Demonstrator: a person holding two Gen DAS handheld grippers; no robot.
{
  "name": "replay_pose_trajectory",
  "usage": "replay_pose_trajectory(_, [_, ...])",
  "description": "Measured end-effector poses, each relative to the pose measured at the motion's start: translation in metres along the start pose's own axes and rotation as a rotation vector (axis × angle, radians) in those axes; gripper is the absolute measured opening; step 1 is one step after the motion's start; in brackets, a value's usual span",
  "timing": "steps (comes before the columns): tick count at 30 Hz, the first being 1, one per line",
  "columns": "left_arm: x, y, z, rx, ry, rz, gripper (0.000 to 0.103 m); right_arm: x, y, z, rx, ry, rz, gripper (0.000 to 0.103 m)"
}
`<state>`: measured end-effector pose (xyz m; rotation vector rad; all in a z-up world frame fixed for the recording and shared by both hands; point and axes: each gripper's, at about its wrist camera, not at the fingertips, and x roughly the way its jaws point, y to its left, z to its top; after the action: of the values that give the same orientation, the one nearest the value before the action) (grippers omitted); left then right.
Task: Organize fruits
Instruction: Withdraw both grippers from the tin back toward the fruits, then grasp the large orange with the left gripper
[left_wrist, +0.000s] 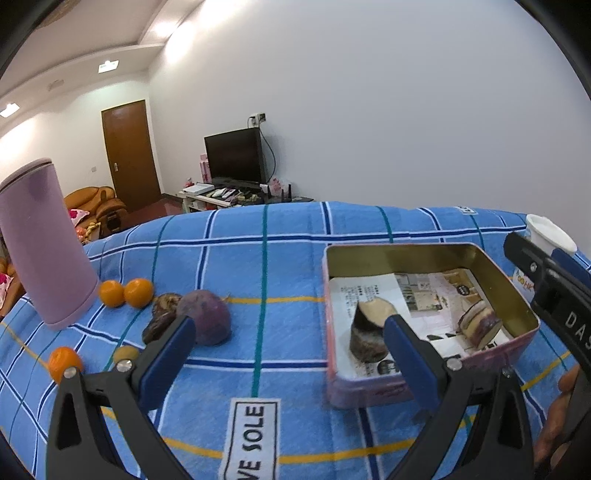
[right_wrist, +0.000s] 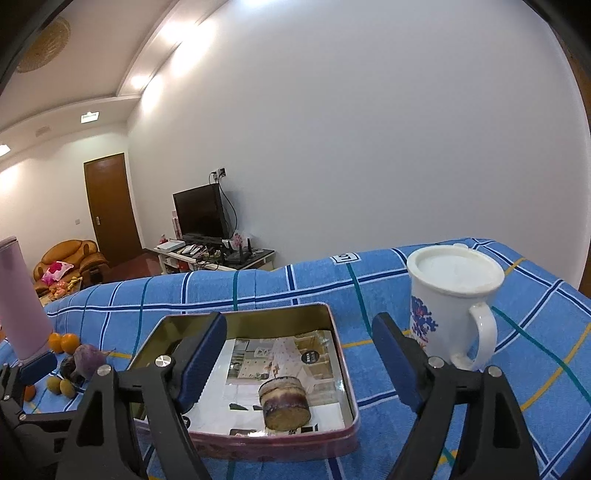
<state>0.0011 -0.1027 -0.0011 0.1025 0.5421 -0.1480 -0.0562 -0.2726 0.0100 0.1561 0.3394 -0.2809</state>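
You hold both grippers wide open and empty: the left gripper (left_wrist: 288, 343) above the blue cloth (left_wrist: 266, 258), the right gripper (right_wrist: 299, 354) over the tin (right_wrist: 345, 373), probably ready for the next fruit. Two cut pieces (left_wrist: 369, 332) lie already inside the tin. Left of it, near the pink cylinder (left_wrist: 44, 243), wait three oranges (left_wrist: 138, 292), one purple root (left_wrist: 207, 317) and some smaller fruits I cannot count.

A pink tumbler (left_wrist: 44, 243) and a white mug (right_wrist: 448, 306) stand on the blue plaid cloth (left_wrist: 258, 258).
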Motion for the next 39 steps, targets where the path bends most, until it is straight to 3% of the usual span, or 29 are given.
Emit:
replay_pose_trajectory(23, [-0.014,0.048,-0.011,-0.067,0.037,-0.015,0.103,-0.013,0.033,-0.011,-0.035,0.025,0.041,0.083])
replay_pose_trajectory(39, [-0.022,0.1,-0.012,-0.138,0.023,0.005,0.103,-0.012,0.092,-0.022,-0.103,0.078,0.124,0.083])
